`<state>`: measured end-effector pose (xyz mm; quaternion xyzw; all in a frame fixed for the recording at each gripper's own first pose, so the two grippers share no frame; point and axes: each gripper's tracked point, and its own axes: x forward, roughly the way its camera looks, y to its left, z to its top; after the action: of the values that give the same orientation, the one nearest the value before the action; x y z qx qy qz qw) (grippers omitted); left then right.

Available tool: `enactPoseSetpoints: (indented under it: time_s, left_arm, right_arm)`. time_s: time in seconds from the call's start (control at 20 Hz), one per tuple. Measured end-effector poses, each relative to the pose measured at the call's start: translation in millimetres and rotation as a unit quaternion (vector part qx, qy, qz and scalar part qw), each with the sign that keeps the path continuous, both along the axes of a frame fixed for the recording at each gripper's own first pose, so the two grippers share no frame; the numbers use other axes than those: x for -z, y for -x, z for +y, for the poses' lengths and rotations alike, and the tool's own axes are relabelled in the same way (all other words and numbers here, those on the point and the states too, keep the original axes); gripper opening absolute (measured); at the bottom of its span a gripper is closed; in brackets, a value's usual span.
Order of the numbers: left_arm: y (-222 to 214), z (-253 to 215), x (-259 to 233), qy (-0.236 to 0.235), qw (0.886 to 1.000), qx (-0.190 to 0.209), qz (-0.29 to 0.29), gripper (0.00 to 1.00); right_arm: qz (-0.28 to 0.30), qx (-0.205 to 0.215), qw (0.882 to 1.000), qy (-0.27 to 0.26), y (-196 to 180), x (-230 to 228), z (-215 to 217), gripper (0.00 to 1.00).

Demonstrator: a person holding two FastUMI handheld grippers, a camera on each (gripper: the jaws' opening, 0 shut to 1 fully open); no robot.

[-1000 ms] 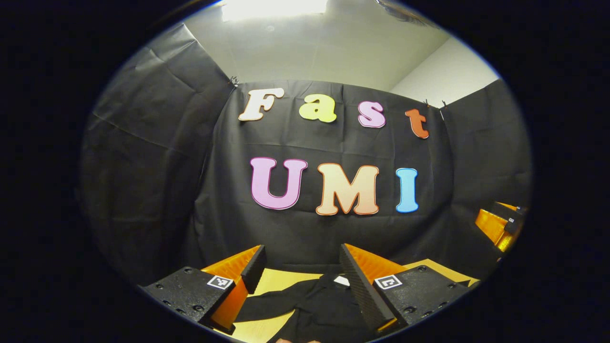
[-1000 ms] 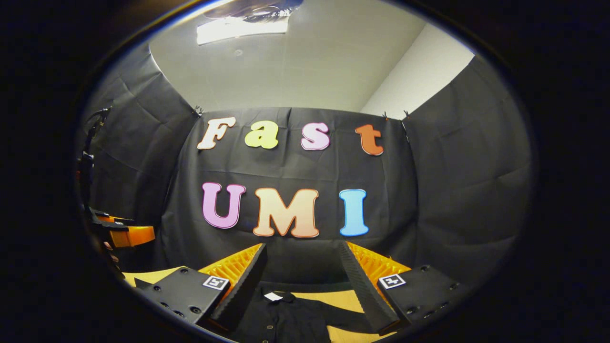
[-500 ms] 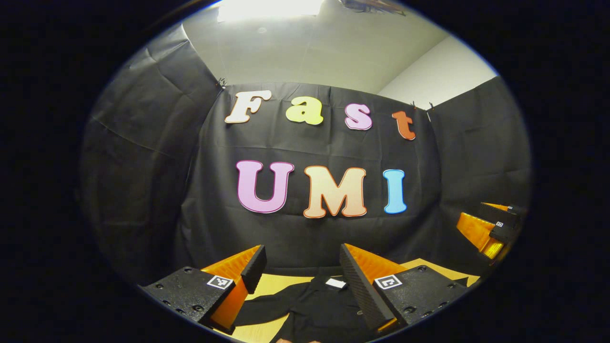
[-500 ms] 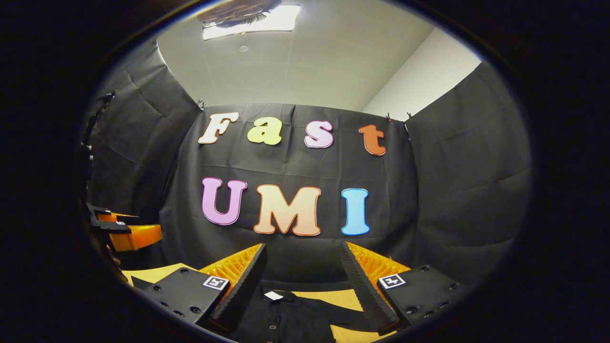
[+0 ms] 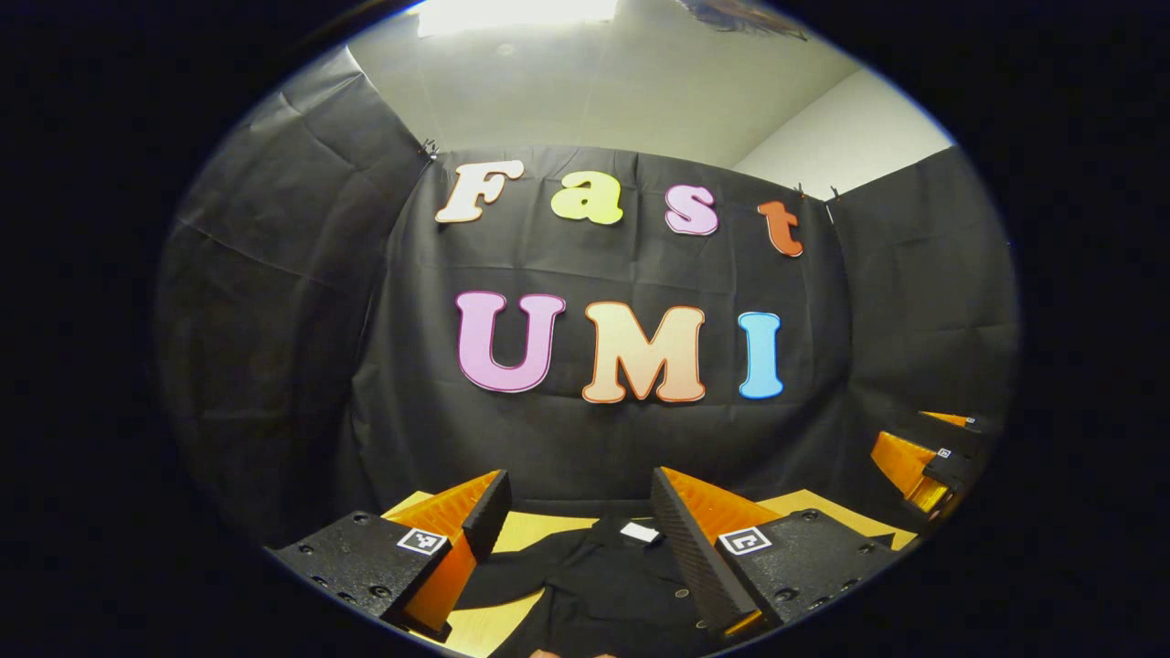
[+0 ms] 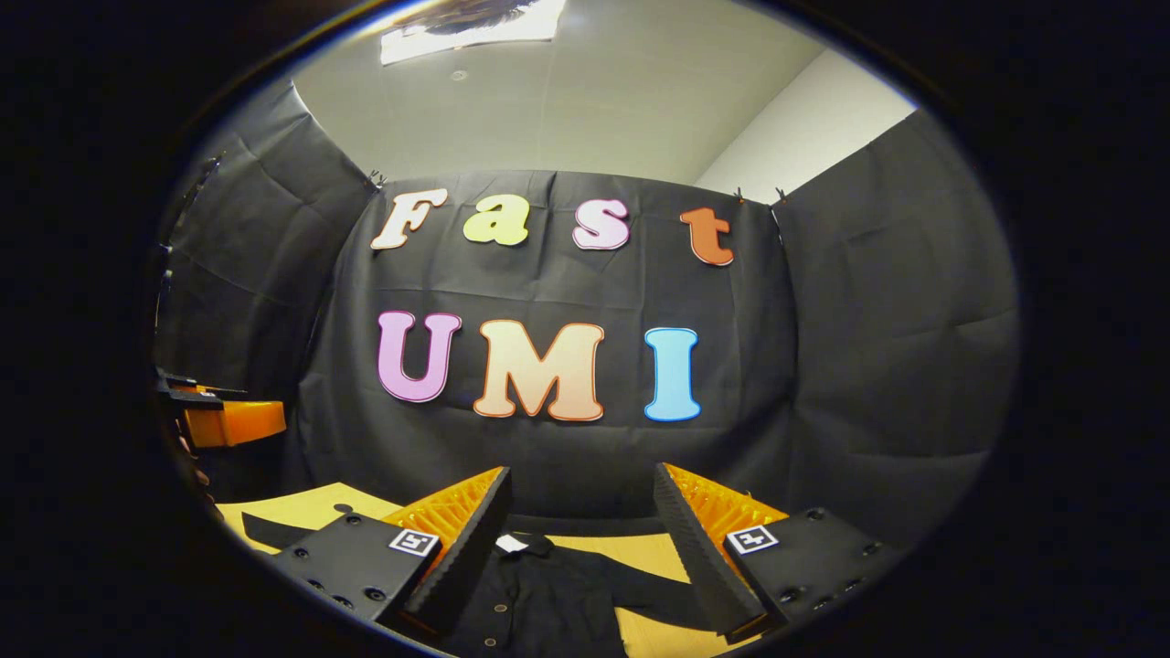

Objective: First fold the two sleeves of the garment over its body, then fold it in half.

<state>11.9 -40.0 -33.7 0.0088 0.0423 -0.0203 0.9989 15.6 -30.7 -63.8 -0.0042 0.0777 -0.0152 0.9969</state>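
Below, garment: a black buttoned shirt (image 5: 608,585) lies flat on the yellow table (image 5: 535,532), collar end toward the black cloth wall (image 5: 603,439).
Collar tag: a small white tag (image 5: 639,532) sits at the neck; in the right gripper view the same shirt (image 6: 548,603) shows its tag (image 6: 511,544) just beside that gripper's left finger.
Sleeves: one sleeve (image 5: 507,576) stretches out to the side in the left gripper view; the other sleeve (image 6: 654,599) stretches out in the right gripper view; neither lies over the body.
Left gripper: the left gripper (image 5: 576,535) hovers above the shirt, its jaws spread wide with nothing between them.
Right gripper: the right gripper (image 6: 580,539) hovers above the collar end, jaws likewise spread and empty.
Across views: each gripper appears at the edge of the other's view, the right one (image 5: 928,457) far off to one side, the left one (image 6: 224,420) to the other.
Ceiling: a bright light panel (image 6: 471,27) overhead.
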Motion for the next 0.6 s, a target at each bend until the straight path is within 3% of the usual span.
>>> enactPoseSetpoints:
  time_s: [0.35, 0.6]
  left_arm:
    - [-2.7, -7.9, 13.7, -0.006, 1.0, -0.002, 0.019, 0.9]
    - [-7.3, -16.8, 25.8, -0.013, 0.999, -0.002, 0.041, 0.9]
  right_arm:
    - [0.075, 0.043, 0.996, -0.015, -17.7, 60.3, -51.5, 0.98]
    - [0.156, 0.098, 0.982, -0.039, -26.9, 130.4, -116.3, 0.98]
